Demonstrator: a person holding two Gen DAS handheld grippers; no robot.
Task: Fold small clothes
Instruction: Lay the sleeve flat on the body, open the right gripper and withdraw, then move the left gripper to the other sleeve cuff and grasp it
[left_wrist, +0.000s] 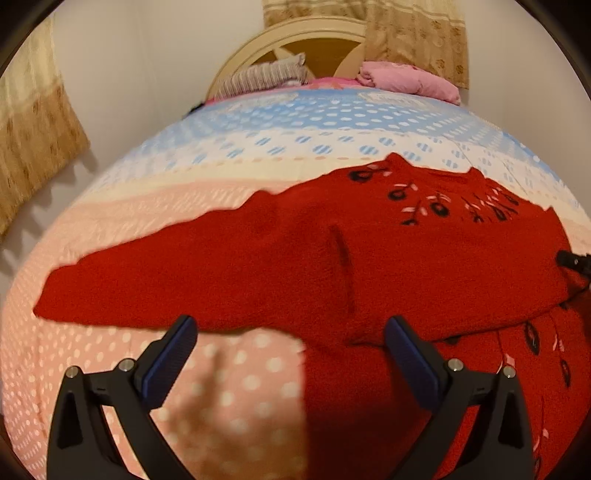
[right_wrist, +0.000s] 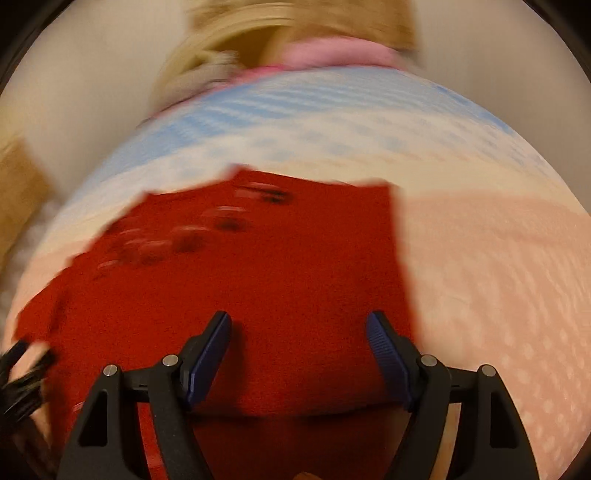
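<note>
A small red knit sweater (left_wrist: 295, 266) with black and pink flower embroidery lies on the bed, one sleeve stretched out to the left and a part folded over. My left gripper (left_wrist: 291, 332) is open and empty, hovering over the sweater's near edge. In the right wrist view, which is blurred by motion, the same sweater (right_wrist: 266, 280) lies below my right gripper (right_wrist: 299, 325), which is open and empty above its right part. The tip of the right gripper (left_wrist: 574, 260) shows at the far right of the left wrist view.
The bedspread (left_wrist: 236, 177) is pink, cream and blue with dots. At the head of the bed are a pink blanket (left_wrist: 410, 79), a striped pillow (left_wrist: 258, 75) and a wooden headboard (left_wrist: 295, 40). Curtains (left_wrist: 33, 147) hang by the wall on the left.
</note>
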